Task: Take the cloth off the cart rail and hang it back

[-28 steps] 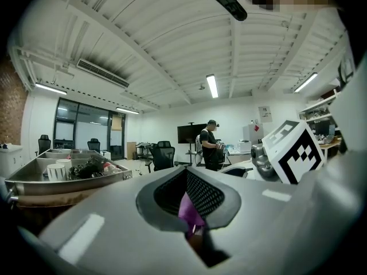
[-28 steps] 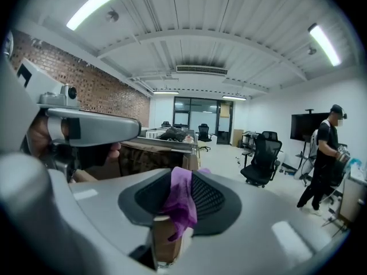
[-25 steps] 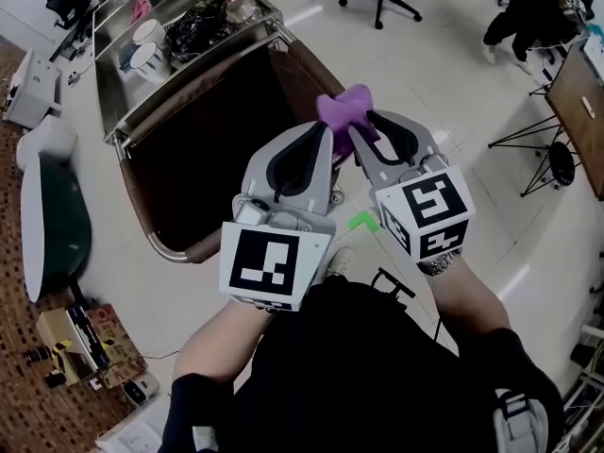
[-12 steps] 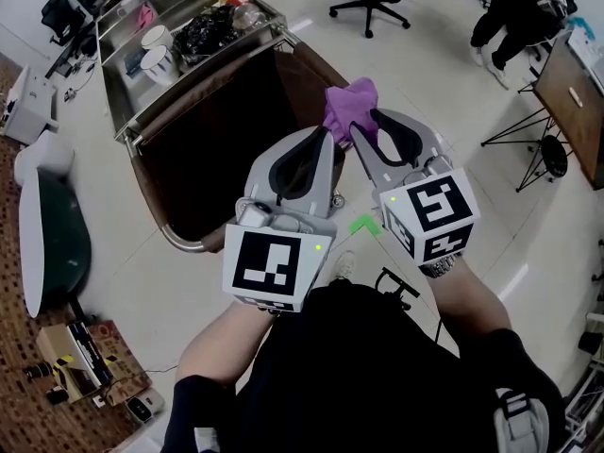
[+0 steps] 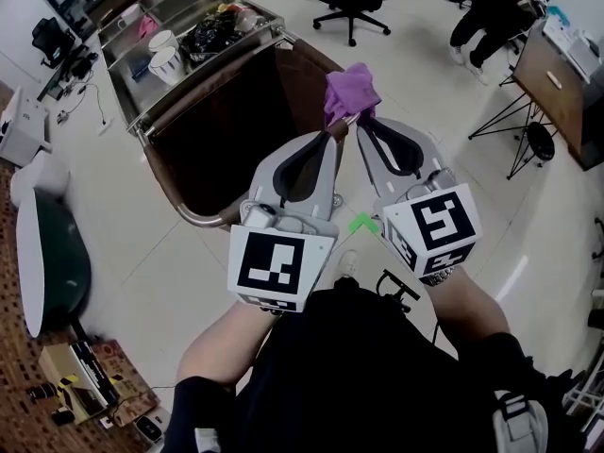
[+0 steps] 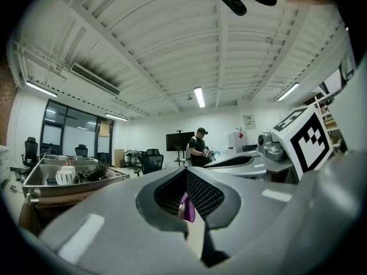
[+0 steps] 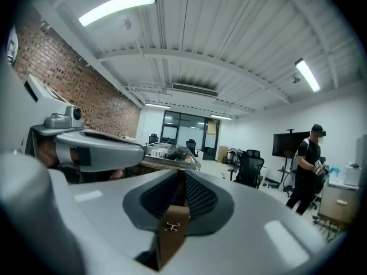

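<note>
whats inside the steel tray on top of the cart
Two white cups, a crumpled black heap and something pink sit in the steel tray. Whatever lies under the heap is covered.

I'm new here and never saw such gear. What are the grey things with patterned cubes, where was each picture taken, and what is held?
They are hand-held grippers; a person holds one in each hand. The wide picture comes from a camera on the person's head, looking down on the left gripper and right gripper. The other two come from cameras riding on each gripper, looking along it. Both pinch a purple cloth at their tips; the right one's fingers have just been closing on it. Nearby stands a steel cart, its tray holding cups and a black bag.
</note>
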### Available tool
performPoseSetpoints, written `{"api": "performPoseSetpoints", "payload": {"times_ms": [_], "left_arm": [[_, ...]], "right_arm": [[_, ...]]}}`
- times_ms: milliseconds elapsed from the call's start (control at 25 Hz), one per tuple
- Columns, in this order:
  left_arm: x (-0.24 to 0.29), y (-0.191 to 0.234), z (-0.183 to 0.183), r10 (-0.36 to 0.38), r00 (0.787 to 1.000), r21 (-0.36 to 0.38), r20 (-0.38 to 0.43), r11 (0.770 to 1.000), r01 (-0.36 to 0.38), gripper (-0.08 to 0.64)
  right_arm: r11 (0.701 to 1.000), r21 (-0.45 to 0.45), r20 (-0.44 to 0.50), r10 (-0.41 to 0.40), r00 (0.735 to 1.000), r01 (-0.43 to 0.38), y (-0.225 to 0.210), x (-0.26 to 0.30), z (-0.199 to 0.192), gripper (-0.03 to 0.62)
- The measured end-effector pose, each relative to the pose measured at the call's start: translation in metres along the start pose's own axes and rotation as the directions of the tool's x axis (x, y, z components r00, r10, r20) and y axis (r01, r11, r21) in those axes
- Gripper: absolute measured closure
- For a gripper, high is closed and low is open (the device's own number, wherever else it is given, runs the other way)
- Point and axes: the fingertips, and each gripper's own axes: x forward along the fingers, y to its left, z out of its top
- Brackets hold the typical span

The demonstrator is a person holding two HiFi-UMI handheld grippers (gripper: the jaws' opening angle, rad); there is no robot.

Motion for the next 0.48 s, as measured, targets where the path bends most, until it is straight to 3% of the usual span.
{"api": "performPoseSetpoints", "payload": {"times_ms": [360, 480], "left_arm": [[-0.065, -0.033, 0.010, -0.025, 0.999, 0.015, 0.021, 1.000, 0.025, 0.560], [-0.082, -0.041, 0.009, -0.031, 0.999, 0.018, 0.024, 0.999, 0.031, 0.560]], "right_arm": [[0.999, -0.041, 0.069, -0.028, 0.997, 0.031, 0.051, -0.059, 0.037, 0.592], [0.999, -0.021, 0.014, -0.044, 0.999, 0.044, 0.067, -0.078, 0.035, 0.592]]}}
